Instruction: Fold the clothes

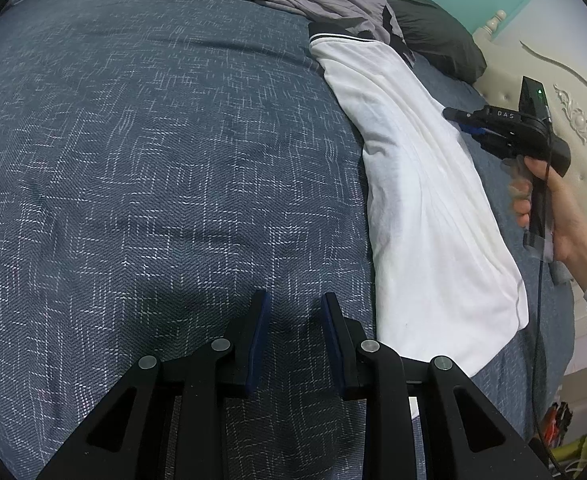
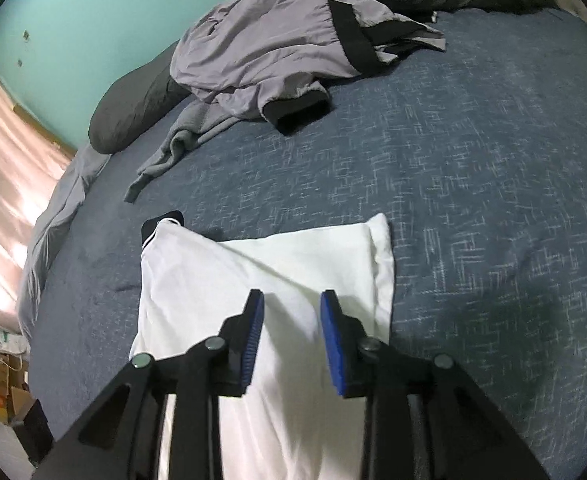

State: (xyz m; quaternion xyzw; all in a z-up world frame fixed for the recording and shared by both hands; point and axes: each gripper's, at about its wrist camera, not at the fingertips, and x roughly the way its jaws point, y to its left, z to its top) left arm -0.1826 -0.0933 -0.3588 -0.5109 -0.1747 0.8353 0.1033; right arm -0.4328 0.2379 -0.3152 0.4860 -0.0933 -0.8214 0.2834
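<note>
The right claw (image 2: pixel 291 300) hangs with jaws apart and empty over the white garment (image 2: pixel 269 280), folded flat on the bed (image 2: pixel 473 184). The left claw (image 1: pixel 295 300), also apart, waits above bare bedspread; grey clothes (image 2: pixel 269 44) lie unfolded beyond.

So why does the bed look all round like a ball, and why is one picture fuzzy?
Both wrist views use fisheye lenses, so the blue bedspread bulges and dark corners ring each picture. The right wrist view is smeared by motion, blurring the white garment under the right gripper. In the left wrist view, sharper, the left gripper casts a dark shadow on the bedspread.
</note>
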